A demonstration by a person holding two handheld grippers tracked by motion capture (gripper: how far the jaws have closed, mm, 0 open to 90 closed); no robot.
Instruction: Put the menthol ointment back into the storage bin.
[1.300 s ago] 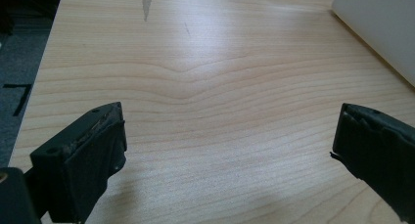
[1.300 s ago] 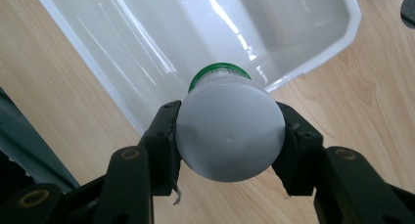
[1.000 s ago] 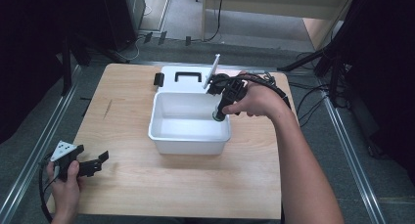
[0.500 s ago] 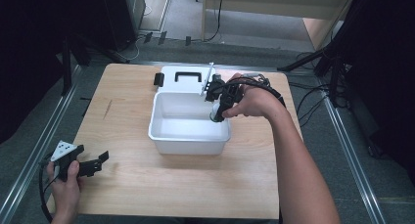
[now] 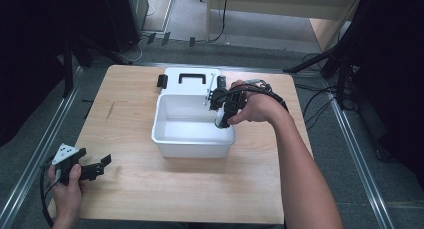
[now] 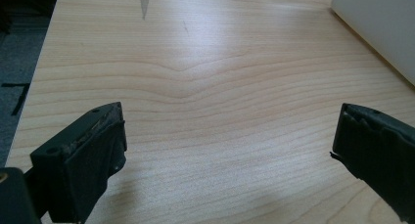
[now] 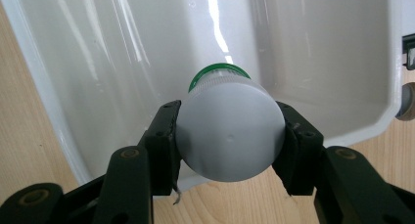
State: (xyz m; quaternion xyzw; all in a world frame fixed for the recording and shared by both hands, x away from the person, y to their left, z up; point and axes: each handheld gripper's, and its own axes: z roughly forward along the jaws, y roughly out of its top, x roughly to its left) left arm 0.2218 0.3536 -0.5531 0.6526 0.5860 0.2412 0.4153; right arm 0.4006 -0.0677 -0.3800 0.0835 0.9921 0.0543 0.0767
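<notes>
Both tongs differ: right tongs [image 7: 230,141] pinch a white bottle [image 7: 230,131] over the tub [image 5: 172,141], left tongs [image 6: 230,150] rest wide.

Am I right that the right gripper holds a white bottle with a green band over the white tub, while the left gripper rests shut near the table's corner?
Not quite: the left gripper is open, as the left gripper view shows. The rest stands.

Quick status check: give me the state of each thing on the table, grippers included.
Left gripper: open, holds nothing, low over the bare table.
Right gripper: shut on the white bottle.
White bottle: capped, held above the bin.
White bin: open.
Lid: off, flat behind the bin.
</notes>
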